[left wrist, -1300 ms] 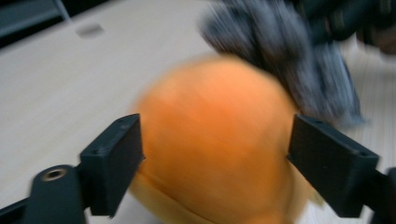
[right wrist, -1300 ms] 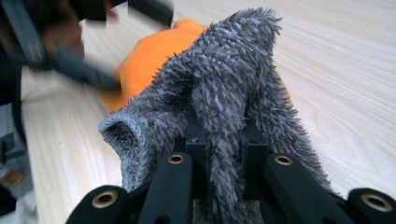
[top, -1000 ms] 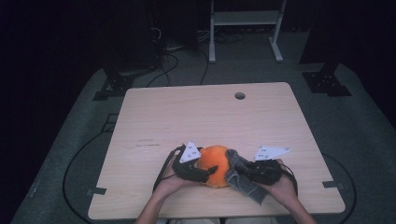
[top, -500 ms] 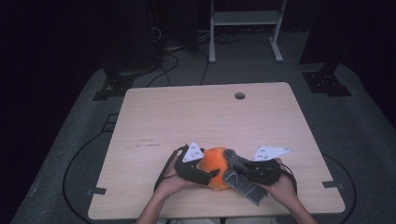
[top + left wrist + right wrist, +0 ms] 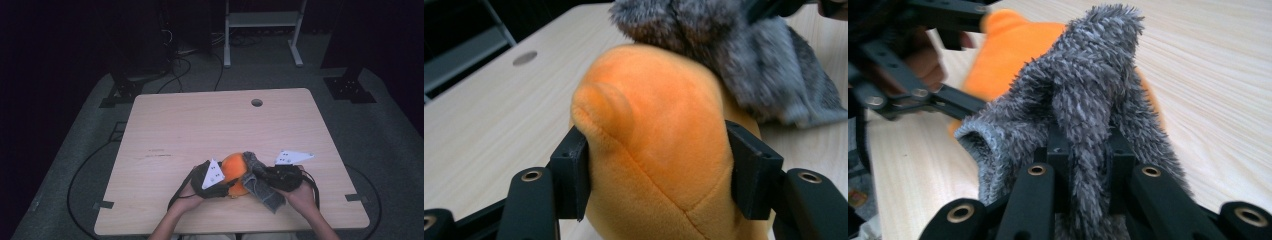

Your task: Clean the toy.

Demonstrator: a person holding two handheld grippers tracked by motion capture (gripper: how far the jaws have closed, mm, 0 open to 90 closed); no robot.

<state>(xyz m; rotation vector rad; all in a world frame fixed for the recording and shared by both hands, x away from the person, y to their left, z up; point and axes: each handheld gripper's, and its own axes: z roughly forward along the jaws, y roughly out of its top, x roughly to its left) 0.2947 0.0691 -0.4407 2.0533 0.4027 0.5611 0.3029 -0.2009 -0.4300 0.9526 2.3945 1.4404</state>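
Smooth orange plush toy [image 5: 659,145] (velvety), shaggy grey cloth [image 5: 1088,100], matt wood table [image 5: 190,125].

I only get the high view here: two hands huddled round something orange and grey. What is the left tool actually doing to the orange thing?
Observer: The left gripper has just been closing its jaws, and they now press on both sides of the orange plush toy.
Operator: And the grey stuff?
Observer: It's a grey furry cloth, with a fold pinched between the shut jaws of the right gripper.
Operator: Do the two things touch?
Observer: Yes, in the left gripper view the cloth lies against the top of the toy.
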